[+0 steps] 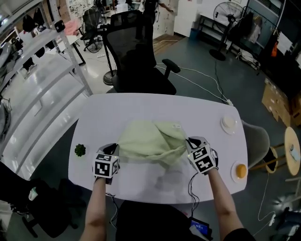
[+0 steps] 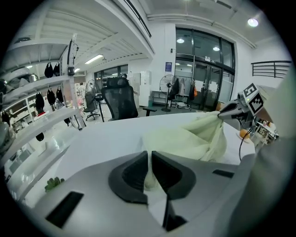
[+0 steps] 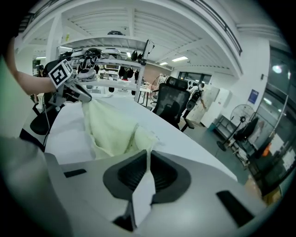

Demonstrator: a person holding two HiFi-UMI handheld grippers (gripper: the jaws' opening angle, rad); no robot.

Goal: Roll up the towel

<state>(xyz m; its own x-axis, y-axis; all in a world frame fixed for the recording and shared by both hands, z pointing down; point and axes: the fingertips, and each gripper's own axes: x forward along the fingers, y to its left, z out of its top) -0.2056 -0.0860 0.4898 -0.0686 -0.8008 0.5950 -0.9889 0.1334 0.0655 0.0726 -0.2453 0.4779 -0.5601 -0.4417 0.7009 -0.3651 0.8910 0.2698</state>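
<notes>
This is a large open workroom, something between an office and a laboratory. In the head view a white table point(image 1: 141, 101) stands on a grey floor point(image 1: 244, 89), with a black mesh office chair point(image 1: 136, 52) behind it at upper centre. More office chairs point(image 1: 91, 26) stand at the upper left, near a white shelving rack point(image 1: 42, 80) along the left edge. A standing fan point(image 1: 225, 14) is at the upper right, cardboard boxes point(image 1: 277, 101) are at the right edge, and loose cables point(image 1: 197, 77) run over the floor. The left gripper view shows tall glass doors point(image 2: 203, 69) in the background. The marker cubes on the left gripper point(image 1: 114, 148) and right gripper point(image 1: 188, 141) suit a test laboratory.
</notes>
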